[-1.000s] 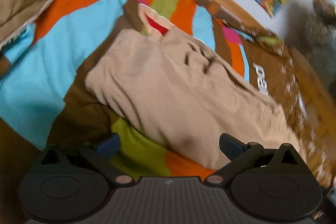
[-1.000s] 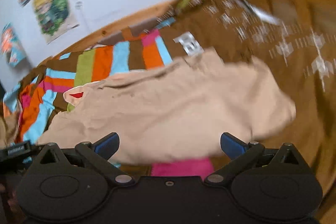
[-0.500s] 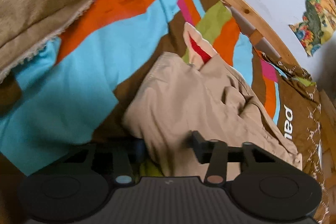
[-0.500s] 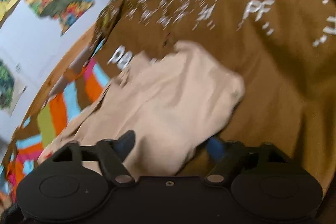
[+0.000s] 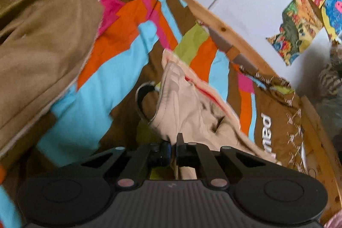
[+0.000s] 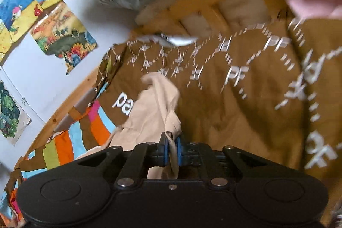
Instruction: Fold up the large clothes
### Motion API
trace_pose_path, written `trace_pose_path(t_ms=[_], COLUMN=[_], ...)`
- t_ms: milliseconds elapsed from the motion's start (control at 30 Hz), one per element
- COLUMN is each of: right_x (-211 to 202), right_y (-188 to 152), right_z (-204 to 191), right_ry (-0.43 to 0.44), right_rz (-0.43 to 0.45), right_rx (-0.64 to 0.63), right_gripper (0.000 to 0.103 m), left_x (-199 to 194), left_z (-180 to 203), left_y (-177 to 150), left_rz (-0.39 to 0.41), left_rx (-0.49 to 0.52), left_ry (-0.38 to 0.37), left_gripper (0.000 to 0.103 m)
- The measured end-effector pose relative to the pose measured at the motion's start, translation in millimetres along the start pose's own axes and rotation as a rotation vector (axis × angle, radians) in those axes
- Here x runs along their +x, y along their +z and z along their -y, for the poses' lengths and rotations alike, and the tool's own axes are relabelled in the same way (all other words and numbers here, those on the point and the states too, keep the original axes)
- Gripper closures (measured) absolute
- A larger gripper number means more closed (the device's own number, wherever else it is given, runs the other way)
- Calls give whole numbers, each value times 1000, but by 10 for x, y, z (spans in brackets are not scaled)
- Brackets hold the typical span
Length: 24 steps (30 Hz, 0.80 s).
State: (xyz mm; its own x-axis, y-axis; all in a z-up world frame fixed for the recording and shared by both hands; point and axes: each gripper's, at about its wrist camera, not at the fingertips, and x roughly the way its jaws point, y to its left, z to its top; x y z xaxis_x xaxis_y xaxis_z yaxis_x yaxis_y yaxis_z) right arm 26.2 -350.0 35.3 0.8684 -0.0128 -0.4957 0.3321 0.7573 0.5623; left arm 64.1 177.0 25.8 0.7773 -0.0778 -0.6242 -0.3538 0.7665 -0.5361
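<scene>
Since a second ago both sets of fingers have gone from spread wide to pinched. The left gripper [image 5: 173, 147] clamps one edge of the beige garment [image 5: 192, 112]. The right gripper [image 6: 172, 150] is closing on another edge, gathering it off the striped bedspread [image 5: 119, 69] for folding.

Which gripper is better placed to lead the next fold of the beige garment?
Neither clearly: the left gripper and the closing right gripper each pinch an edge of the beige garment.
</scene>
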Motion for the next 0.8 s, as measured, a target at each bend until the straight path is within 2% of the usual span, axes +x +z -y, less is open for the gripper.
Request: trace_pose_path(t_ms=[167,233,267,300,400,467,567,700,767,800], right_x=[-89,-26,3,5,-62,-96,-25,330,511,602], right_y=[-34,-65,-85,-95,-97,-108,-210,-654,-855,-974], right_z=[62,9,-17,-41,-122,-204,-462,-1020,-1224,-1317], right_ry=[-62,-107,-134,-172,-264,-269,-139,115,201,235], right_rz=[-33,-58,-62,-46,58,116,113,17,-19,-9], right_rx=[5,-35,-53,-78,-159,-230,-409,-796,-916,-996], right_gripper=[95,90,82,75,69,69,69,74,74,74], left_x=[108,111,106,91,61,39,6,-60,-87,-102], left_z=[-194,-214,-201,-183,-118,-88,-17,128,192,220], left_y=[-186,-184,-178,-181,-204,-201,-192,-172,-158,-147], left_rz=[-50,-46,-41,-33,-12,-4,9,34,42,45], left_rx=[-13,-15,-7,7,60,77,105,158,176,183], left_ry=[39,29,25,23,27,25,17,0,-10,-16], left_gripper=[99,99,99,99,99,99,99,99,99,100])
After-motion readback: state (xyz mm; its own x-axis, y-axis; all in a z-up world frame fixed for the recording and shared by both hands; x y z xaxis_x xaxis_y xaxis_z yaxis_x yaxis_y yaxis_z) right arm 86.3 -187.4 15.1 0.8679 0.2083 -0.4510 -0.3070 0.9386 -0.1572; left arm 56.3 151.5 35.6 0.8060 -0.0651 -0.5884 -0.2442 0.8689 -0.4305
